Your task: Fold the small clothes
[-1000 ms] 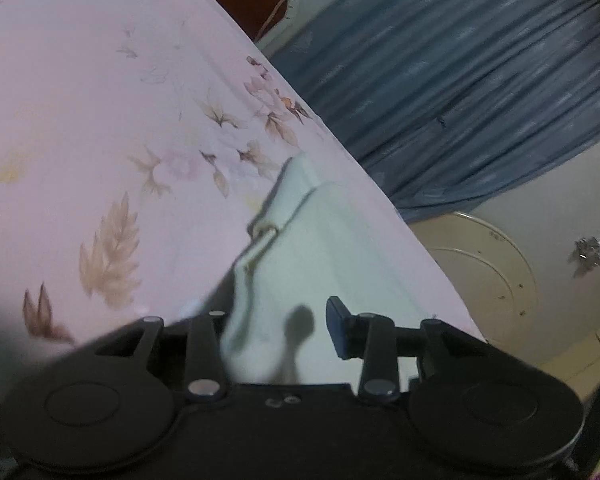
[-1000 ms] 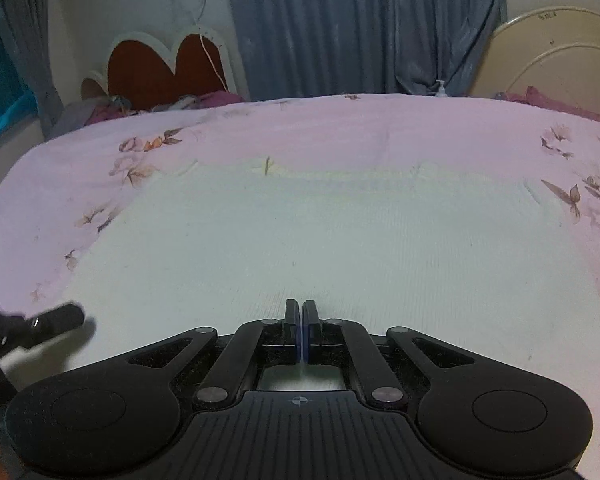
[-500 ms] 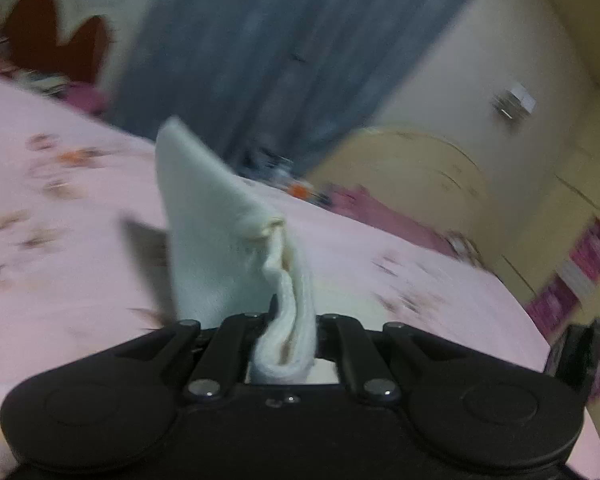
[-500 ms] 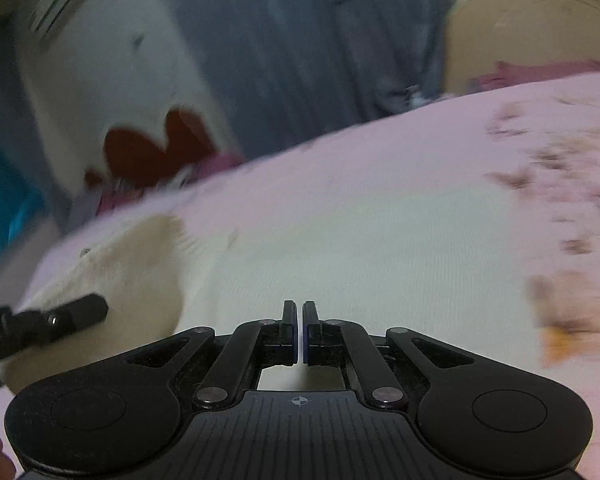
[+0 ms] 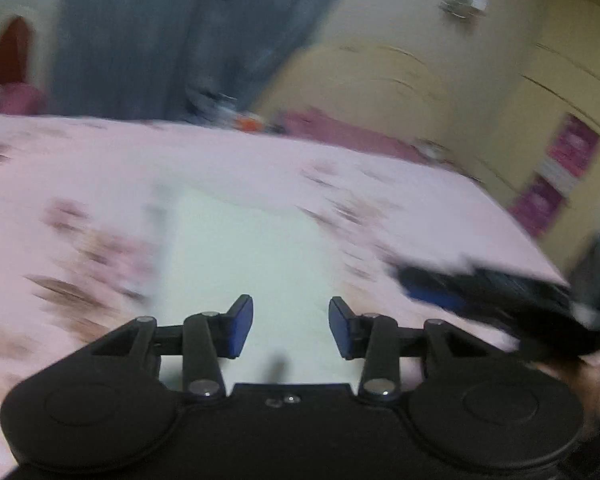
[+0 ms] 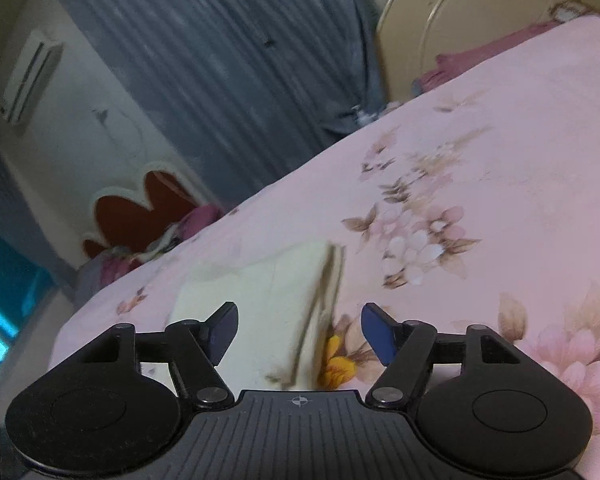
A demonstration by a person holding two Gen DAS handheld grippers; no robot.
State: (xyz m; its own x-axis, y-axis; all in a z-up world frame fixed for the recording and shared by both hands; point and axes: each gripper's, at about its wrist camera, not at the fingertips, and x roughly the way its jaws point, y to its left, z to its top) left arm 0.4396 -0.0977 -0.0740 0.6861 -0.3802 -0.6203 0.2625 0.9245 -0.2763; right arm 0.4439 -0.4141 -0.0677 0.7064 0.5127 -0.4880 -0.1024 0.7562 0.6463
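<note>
Left wrist view first: the left gripper has its blue-padded fingers spread and opening wider, nothing pinched between them. Beyond the tips, in the middle of the frame, the white cloth lies flat as a neat rectangle on the pink floral bed. Everything is smeared with motion blur, so finer edges are hard to read. At the right edge of the frame a dark blurred shape with a blue patch sweeps in; it looks like the right gripper, though I cannot tell for sure.

Right wrist view now: the right gripper's fingers are parted and opening too, gripping nothing. Just past them, lower centre, the cloth's folded edge shows stacked layers, one on top of another, beside an orange flower in the bedsheet print. Grey-blue curtains and a red scalloped headboard fill the upper left.

Progress call: the cloth looks folded at least once and is resting free on the bed. What remains, I would judge, is another fold to make it compact, or tidying the edges.
</note>
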